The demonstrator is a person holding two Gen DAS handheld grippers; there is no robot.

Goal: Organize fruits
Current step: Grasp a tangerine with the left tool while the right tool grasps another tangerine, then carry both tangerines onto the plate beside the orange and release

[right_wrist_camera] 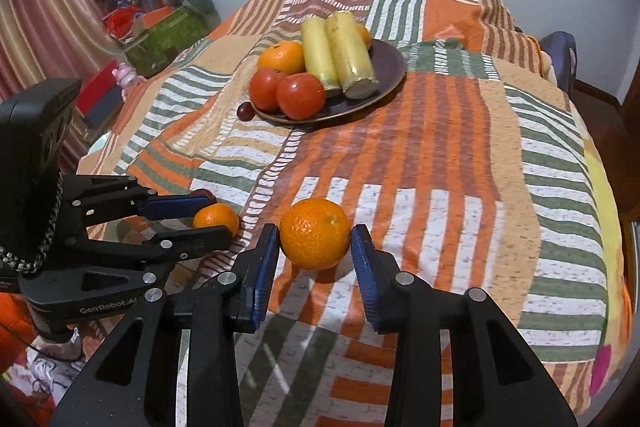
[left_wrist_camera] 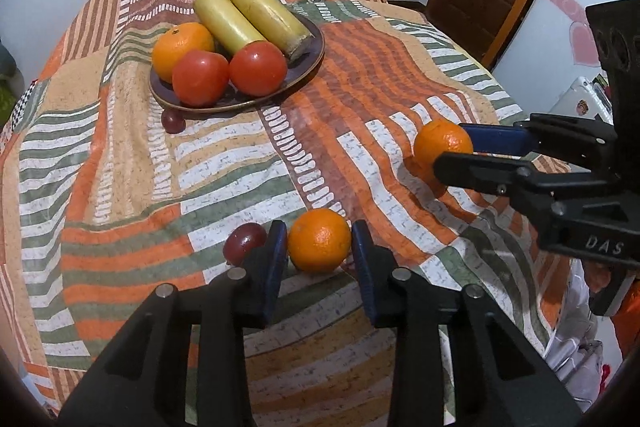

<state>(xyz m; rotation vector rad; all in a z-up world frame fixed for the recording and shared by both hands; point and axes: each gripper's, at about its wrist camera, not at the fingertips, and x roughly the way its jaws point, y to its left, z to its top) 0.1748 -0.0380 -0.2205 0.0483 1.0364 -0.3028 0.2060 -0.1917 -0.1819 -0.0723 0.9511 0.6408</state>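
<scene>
Two oranges are bracketed at once on a bed spread with a striped patchwork quilt (left_wrist_camera: 120, 187): the left gripper (left_wrist_camera: 320, 241) is set around the near orange (left_wrist_camera: 319, 241), and the right gripper (right_wrist_camera: 315, 241) around the right-hand orange (right_wrist_camera: 315, 239). In both wrist views the blue pads sit just beside the fruit with a sliver of gap on each side, so neither orange is judged to be clamped yet, though contact at the pads cannot be ruled out from these angles. The plate (left_wrist_camera: 308, 67), well apart at the far left, already carries an orange, two tomatoes (left_wrist_camera: 258, 68) and two long yellow pieces. One dark grape (left_wrist_camera: 245, 243) lies just beside the left gripper's left finger; another (left_wrist_camera: 173, 121) rests against the plate's near rim. The risks are judged plain: round fruit on soft, rumpled fabric could roll out as the jaws close off-centre; the near grape could be nudged away; and the crowded plate leaves little room, so a carelessly set orange could roll off.
</scene>
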